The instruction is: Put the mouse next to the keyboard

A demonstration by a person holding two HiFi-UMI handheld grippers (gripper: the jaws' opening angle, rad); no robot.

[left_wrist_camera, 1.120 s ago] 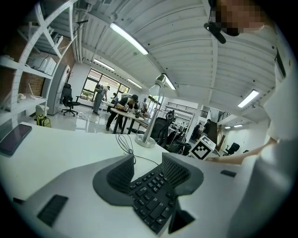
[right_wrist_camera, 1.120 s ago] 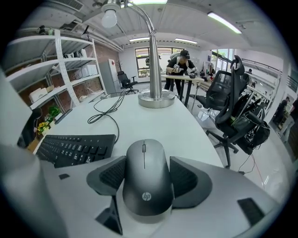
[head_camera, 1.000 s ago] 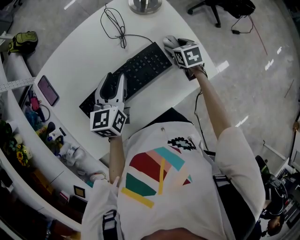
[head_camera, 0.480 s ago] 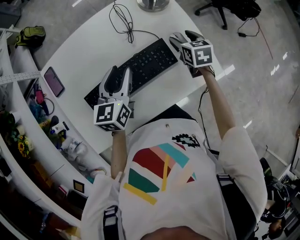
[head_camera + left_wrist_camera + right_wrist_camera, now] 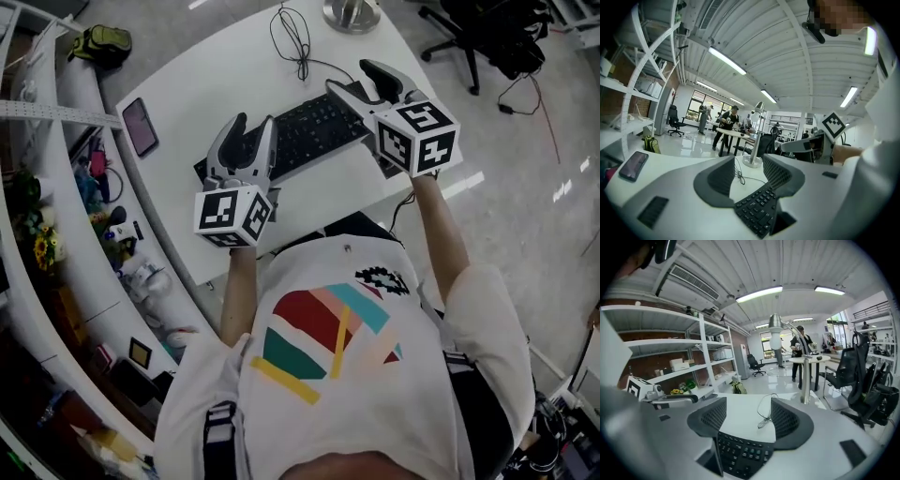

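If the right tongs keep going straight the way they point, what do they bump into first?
Probably the loose black cable lying on the white desk. The open, empty right tongs hover over the black keyboard; height is unclear, so they might pass above the cable.

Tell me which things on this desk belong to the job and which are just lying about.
Job: keyboard, left gripper, right gripper, both open and empty. No mouse shows in these views.
Lying about: phone, loose cable, lamp base.
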